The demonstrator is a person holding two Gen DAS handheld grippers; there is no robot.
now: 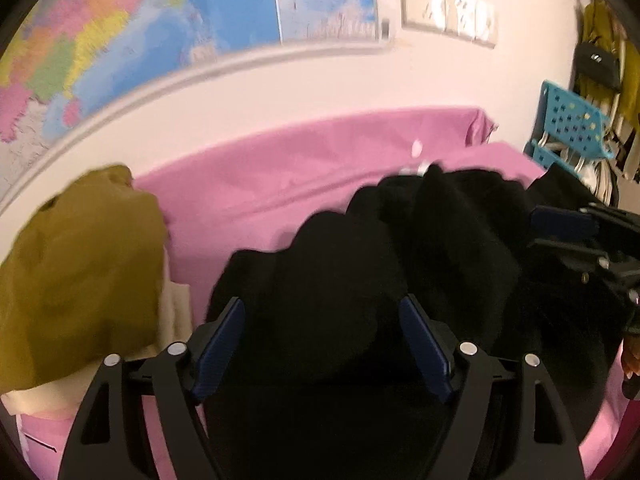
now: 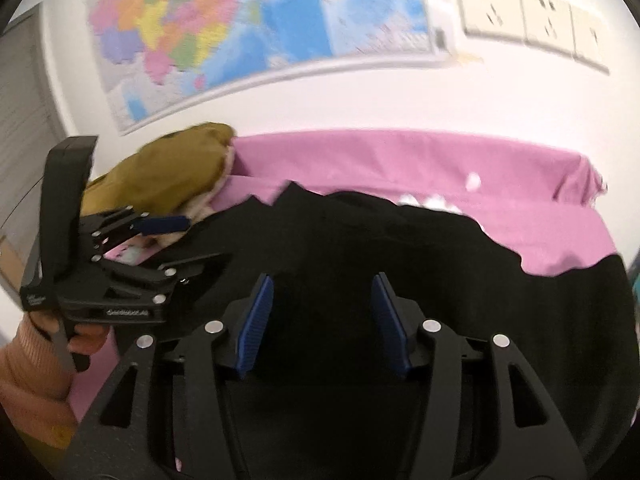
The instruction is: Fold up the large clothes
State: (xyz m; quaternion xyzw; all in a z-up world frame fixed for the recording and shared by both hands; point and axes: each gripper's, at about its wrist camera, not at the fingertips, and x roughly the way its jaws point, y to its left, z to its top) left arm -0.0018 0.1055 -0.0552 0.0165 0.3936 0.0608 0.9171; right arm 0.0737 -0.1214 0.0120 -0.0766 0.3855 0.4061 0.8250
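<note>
A large black garment lies crumpled on the pink sheet. My left gripper hovers over its near-left part, open wide, its blue pads clear of the cloth. In the right wrist view the same black garment spreads across the pink sheet. My right gripper is open above it, and nothing shows pinched between its pads. Each gripper appears in the other's view: the right gripper at the far right, the left gripper at the left, held by a hand.
A folded olive garment on a cream one sits to the left, olive garment too. A wall map and sockets hang behind. A blue perforated rack and hanging clothes stand at the right.
</note>
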